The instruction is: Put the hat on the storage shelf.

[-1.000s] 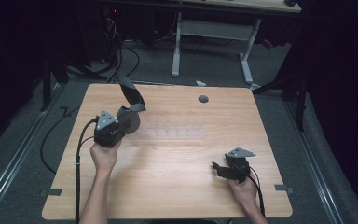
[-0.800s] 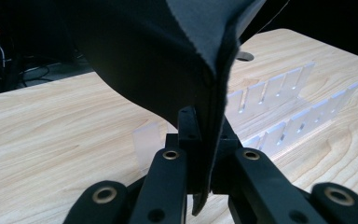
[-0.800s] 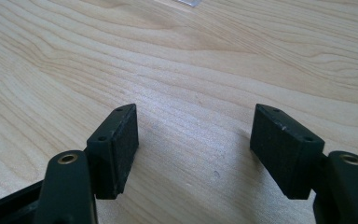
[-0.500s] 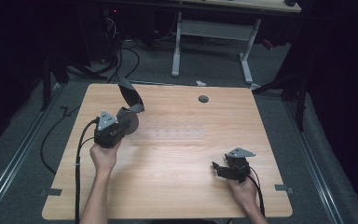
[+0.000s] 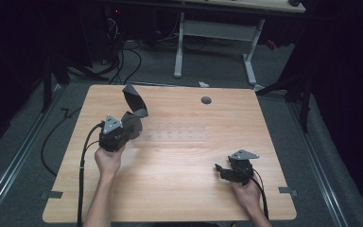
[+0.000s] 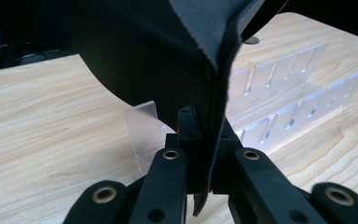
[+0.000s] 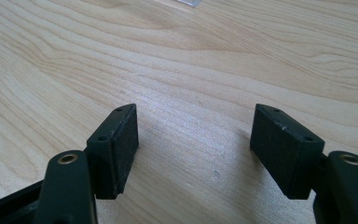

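While the left gripper (image 5: 134,124) fingers clamp a dark cloth (image 5: 133,98) above the tabletop (image 5: 179,189), right gripper (image 5: 223,171) fingers spread, empty, resting low.

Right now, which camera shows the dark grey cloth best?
The high view: the dark grey cloth stands up whole from the left hand-held gripper. The left gripper view gives a close-up of its pinched fold.
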### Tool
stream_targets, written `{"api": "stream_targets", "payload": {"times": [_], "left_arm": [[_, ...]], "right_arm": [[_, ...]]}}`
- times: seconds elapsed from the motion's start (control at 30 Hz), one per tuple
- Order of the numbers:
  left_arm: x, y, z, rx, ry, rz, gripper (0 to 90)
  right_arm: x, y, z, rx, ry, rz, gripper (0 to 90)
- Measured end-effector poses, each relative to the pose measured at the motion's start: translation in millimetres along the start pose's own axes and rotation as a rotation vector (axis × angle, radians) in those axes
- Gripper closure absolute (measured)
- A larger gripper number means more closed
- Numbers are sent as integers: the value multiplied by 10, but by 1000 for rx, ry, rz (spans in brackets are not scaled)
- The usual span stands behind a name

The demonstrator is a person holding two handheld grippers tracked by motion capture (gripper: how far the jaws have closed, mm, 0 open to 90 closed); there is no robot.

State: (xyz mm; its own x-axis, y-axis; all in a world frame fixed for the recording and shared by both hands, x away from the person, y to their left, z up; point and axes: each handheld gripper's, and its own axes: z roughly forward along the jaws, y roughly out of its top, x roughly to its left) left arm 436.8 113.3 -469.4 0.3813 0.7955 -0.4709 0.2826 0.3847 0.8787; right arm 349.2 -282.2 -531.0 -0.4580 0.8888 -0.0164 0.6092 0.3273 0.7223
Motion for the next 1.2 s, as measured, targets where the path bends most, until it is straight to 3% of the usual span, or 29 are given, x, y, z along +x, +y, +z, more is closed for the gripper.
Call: {"api": "stream_targets", "payload": {"times": [0.3, 0.73, 0.87, 1.2], "left_arm": [[0, -55, 15, 31, -1, 6, 860], [97, -67, -54, 44, 20, -35, 805], [97, -60, -72, 44, 30, -28, 748], [81, -9, -138, 22, 40, -19, 474]], "right_arm": [[0, 0, 0, 0, 0, 0, 326], [1, 0, 0, 0, 0, 1, 325], [1, 0, 0, 0, 0, 0, 325], [4, -2, -2, 1, -1, 2, 325]]}}
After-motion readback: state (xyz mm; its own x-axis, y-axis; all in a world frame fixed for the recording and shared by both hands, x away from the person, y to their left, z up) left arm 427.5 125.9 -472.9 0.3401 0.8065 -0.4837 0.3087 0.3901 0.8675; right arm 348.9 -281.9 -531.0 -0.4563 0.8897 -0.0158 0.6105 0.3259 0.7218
